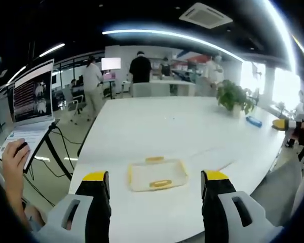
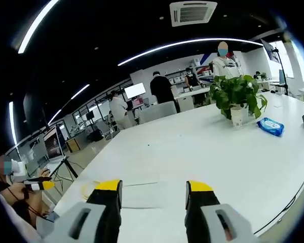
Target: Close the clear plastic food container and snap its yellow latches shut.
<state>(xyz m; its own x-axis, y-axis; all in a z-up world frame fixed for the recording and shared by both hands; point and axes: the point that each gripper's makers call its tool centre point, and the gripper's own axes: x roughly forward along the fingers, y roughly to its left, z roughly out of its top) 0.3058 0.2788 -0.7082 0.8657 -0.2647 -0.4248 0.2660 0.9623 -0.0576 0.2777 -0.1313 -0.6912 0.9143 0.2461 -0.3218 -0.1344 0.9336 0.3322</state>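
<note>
1. Two yellow-tipped jaws of the left gripper [image 1: 155,177] stand wide apart, holding nothing; the clear plastic food container [image 1: 157,174] lies on the white table [image 1: 192,131] between and just beyond them, untouched.
2. Its lid is on, and yellow latches [image 1: 160,184] show on its near and far edges; contents cannot be told.
3. Likewise wide and empty, the right gripper [image 2: 153,191] hangs over bare tabletop, with a potted plant [image 2: 236,98] and a blue packet [image 2: 270,126] well beyond.

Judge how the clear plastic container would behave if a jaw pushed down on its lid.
The container looks empty and shallow, so probably light: it may skate on the smooth white table rather than stay put. Its low, flat shape makes tipping unlikely. The thin clear plastic would probably flex slightly under pressure.
</note>
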